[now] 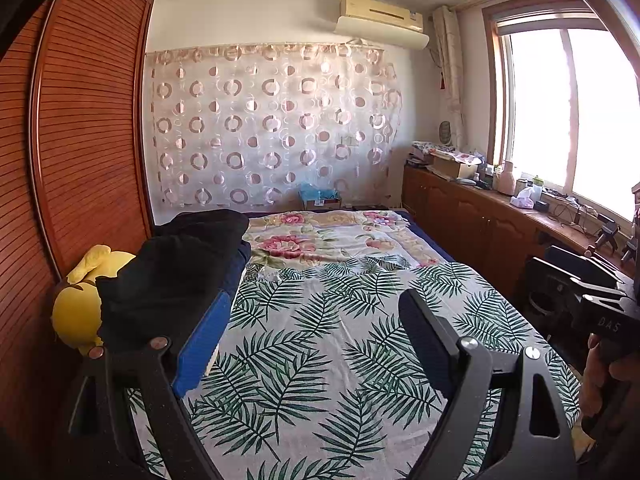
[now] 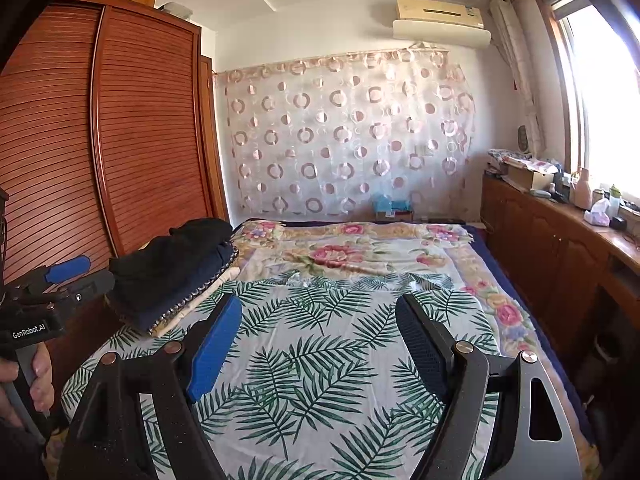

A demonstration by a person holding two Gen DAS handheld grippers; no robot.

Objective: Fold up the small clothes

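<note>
The stack of dark folded clothes [image 2: 172, 268] lies ahead-left on the bed, nearest the left gripper [image 1: 312, 328]; both grippers' fingers spread wide, empty

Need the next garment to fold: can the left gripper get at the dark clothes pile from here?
Probably yes: the left gripper is open and empty, and the dark clothes pile lies just beside its blue finger with nothing between.

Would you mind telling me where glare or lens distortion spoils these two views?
Left wrist view: the window is blown out white, and the wardrobe bows outward. Right wrist view: the window glares likewise, and the wardrobe curves; the bed stays evenly lit.
</note>
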